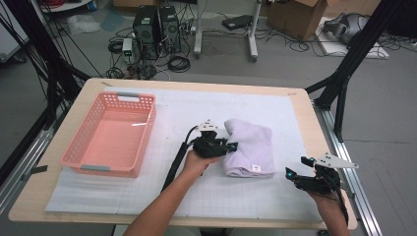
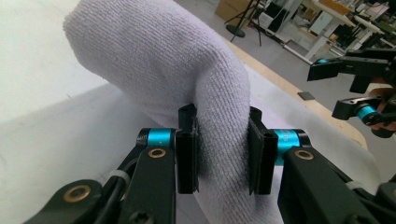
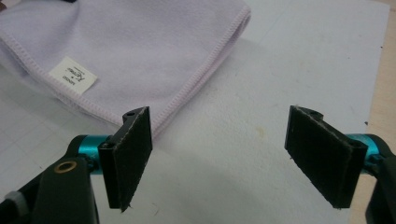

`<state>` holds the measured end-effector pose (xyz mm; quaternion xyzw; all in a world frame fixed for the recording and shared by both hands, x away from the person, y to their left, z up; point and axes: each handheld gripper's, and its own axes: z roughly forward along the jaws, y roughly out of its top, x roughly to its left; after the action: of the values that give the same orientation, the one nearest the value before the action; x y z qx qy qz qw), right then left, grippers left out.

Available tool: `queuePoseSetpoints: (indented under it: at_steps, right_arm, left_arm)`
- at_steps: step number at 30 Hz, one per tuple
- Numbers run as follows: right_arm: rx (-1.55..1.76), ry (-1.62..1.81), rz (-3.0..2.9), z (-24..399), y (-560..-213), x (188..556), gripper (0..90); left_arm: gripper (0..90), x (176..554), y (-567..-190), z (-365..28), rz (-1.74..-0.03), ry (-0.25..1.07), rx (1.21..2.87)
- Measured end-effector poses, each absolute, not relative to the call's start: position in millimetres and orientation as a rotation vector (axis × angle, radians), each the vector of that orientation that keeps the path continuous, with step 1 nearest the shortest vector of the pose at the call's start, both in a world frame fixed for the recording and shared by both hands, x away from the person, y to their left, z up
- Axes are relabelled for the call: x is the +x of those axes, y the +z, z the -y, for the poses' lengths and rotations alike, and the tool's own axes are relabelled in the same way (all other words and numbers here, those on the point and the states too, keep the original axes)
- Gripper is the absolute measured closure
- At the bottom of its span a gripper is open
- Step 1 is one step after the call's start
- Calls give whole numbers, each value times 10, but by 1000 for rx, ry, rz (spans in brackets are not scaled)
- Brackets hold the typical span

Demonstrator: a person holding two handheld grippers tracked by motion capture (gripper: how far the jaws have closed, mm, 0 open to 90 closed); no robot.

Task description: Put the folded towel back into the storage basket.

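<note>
A folded pale lilac towel (image 1: 250,146) lies on the white gridded mat in the middle of the table. My left gripper (image 1: 230,146) sits at the towel's left edge. In the left gripper view its jaws pinch a thick fold of the towel (image 2: 177,70), with both pads pressed into the cloth; the left gripper (image 2: 222,156) is shut on it. My right gripper (image 1: 295,167) hovers near the table's front right corner, apart from the towel. In the right gripper view the right gripper (image 3: 224,158) stands open with bare mat between its pads, and the towel's hemmed corner (image 3: 140,51) with a small white label lies just beyond.
An empty pink plastic basket (image 1: 110,132) stands on the left side of the mat. The wooden table edge (image 1: 314,128) runs along the right. Beyond the table are computer towers, cables, a cardboard box and black frame legs on the floor.
</note>
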<state>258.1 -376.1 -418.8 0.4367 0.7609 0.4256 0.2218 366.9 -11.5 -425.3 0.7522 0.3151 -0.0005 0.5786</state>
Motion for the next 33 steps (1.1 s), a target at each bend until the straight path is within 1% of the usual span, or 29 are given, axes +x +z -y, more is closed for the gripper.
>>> queuePoseSetpoints:
  at_steps: [13,25,33]
  right_arm:
    - [1194,1188,-2100,3731,-4159,2582,221]
    - [1176,1194,-2103,3691,-4138,2585,221]
    - [1174,1198,-2103,3671,-4135,2589,221]
  left_arm:
    - [705,3529,-3976,-207,-569,135,1712]
    - [713,3419,-3762,-533,-474,177,1661]
    - [713,3374,-3671,-771,-465,209,1619]
